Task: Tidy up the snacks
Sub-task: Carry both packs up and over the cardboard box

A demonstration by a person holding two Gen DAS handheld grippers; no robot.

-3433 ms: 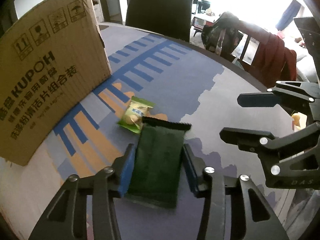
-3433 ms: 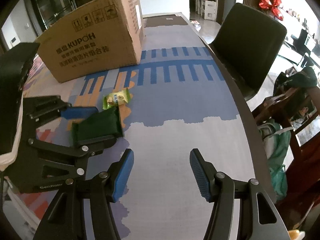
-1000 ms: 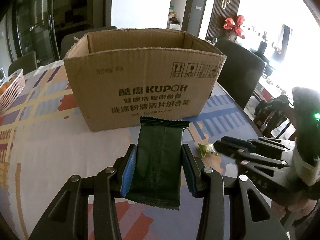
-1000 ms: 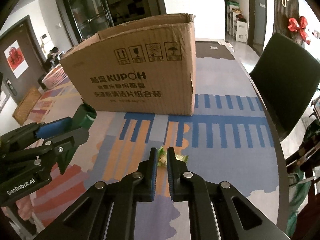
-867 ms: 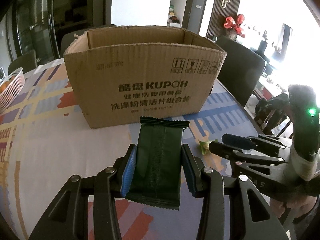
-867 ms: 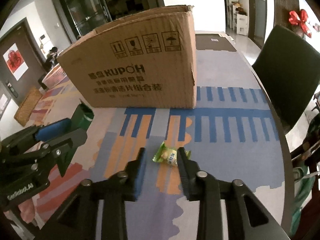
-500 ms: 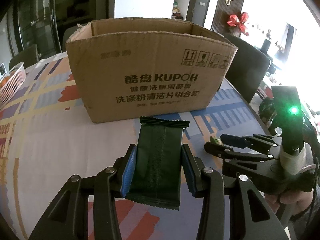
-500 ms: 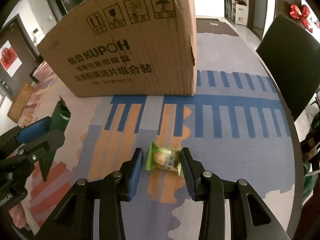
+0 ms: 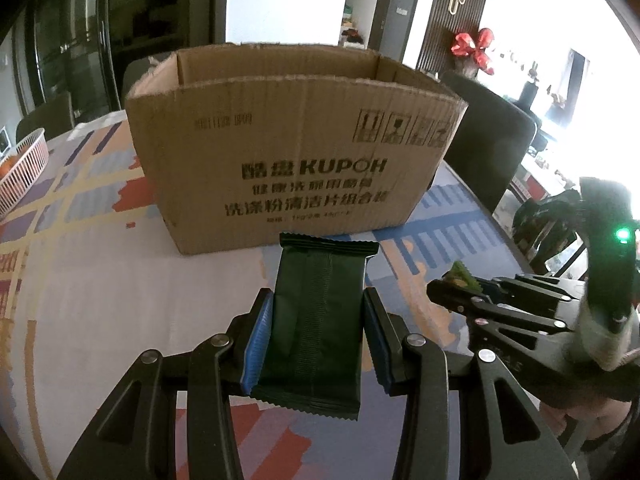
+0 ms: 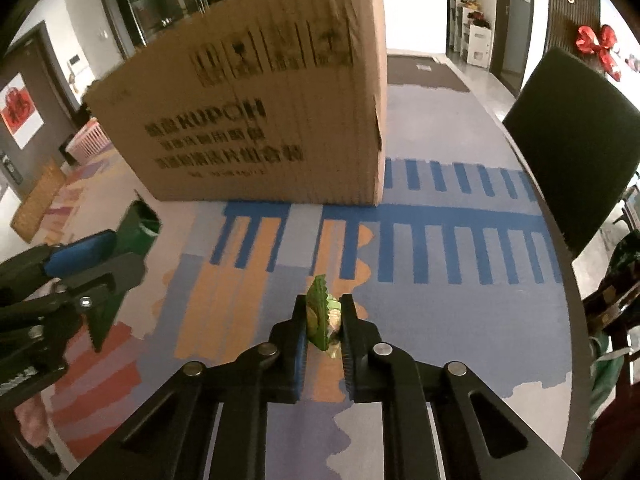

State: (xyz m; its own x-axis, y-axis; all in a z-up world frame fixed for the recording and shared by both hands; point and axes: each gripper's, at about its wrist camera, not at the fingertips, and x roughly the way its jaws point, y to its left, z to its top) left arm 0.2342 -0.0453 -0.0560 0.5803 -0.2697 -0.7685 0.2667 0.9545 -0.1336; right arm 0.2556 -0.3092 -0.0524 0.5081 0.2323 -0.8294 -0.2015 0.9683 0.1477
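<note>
My left gripper (image 9: 316, 320) is shut on a dark green snack packet (image 9: 316, 316) and holds it above the table, in front of an open cardboard box (image 9: 296, 152). My right gripper (image 10: 323, 322) is shut on a small light green snack packet (image 10: 320, 316), lifted just off the tablecloth; the packet's tip also shows in the left wrist view (image 9: 460, 272). The right gripper shows at the right in the left wrist view (image 9: 448, 284). The left gripper shows at the left in the right wrist view (image 10: 100, 264). The box (image 10: 256, 120) stands behind both.
A patterned tablecloth (image 10: 440, 240) covers the round table. A dark chair (image 10: 572, 140) stands at the far right edge. A white basket (image 9: 20, 168) with oranges sits at the far left. Another dark chair (image 9: 488, 148) is behind the box.
My right gripper closed on the small light green packet and raised it from the table. My left gripper has risen slightly with the dark packet, nearer the box.
</note>
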